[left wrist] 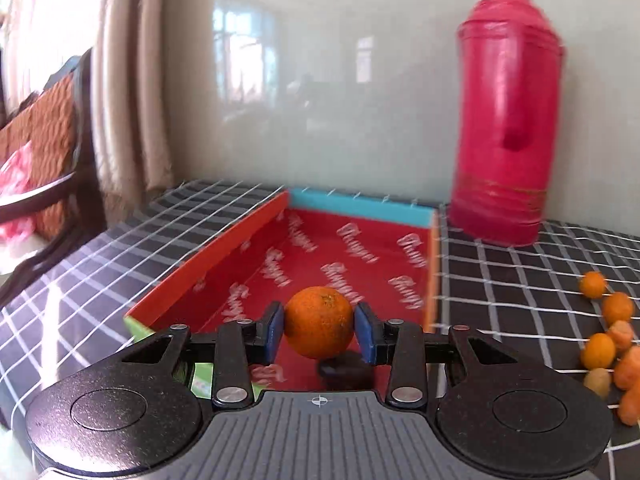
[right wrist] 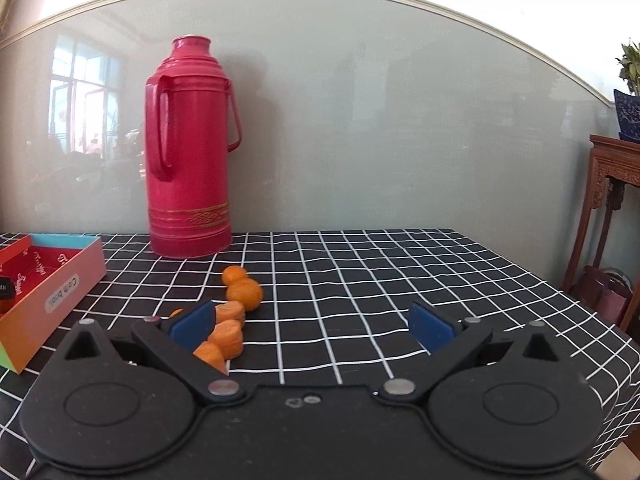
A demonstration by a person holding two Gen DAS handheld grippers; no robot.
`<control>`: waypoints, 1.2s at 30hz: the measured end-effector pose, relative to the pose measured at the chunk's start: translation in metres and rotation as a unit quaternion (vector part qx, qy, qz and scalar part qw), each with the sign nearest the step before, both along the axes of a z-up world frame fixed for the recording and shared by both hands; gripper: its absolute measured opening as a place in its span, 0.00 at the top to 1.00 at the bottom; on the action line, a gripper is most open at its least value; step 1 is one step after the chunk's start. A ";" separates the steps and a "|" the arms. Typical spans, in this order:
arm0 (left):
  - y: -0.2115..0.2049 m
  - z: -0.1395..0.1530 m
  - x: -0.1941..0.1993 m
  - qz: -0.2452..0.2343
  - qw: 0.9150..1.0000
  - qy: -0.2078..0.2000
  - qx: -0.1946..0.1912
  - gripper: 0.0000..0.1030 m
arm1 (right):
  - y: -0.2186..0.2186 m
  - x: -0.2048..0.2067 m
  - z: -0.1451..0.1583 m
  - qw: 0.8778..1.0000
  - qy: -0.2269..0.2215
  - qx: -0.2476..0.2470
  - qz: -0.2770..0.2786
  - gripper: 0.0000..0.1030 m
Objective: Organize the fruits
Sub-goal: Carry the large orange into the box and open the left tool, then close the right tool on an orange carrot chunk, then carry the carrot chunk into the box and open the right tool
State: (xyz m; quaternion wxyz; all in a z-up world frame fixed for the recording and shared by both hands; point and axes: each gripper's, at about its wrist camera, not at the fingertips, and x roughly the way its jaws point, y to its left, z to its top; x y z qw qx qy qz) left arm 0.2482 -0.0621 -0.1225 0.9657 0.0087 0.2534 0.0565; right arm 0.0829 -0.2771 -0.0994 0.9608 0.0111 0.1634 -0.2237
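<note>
Checked cloth (right wrist: 360,264) covers table. Red flask (right wrist: 188,152) upright at back by wall. Box (left wrist: 320,264), red inside, lies left of flask, open top. Right gripper (right wrist: 312,326) right of box, fingers spread wide, holding nothing, low over cloth. Left gripper (left wrist: 320,326) over near end of box, blue pads (left wrist: 366,330) clamped on orange (left wrist: 319,321). Loose fruits (right wrist: 236,312) in row on cloth between box and right gripper, in front of flask.

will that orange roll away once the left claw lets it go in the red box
The orange looks round and firm, so it will probably roll a little. The box has raised walls that should stop it. The left claw pinches it at its widest part, so slipping seems unlikely.
</note>
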 end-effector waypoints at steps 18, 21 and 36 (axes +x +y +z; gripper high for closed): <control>0.059 0.037 -0.038 0.037 0.998 -0.057 0.003 0.00 | 0.020 0.056 -0.030 0.992 0.082 0.072 0.069 0.48; 0.078 0.040 -0.047 0.047 0.997 -0.061 -0.001 0.00 | 0.019 0.068 -0.038 0.990 0.101 0.084 0.059 0.57; 0.155 0.027 -0.065 0.133 0.990 -0.049 -0.029 0.00 | 0.032 0.075 -0.036 0.993 0.081 0.073 0.055 0.80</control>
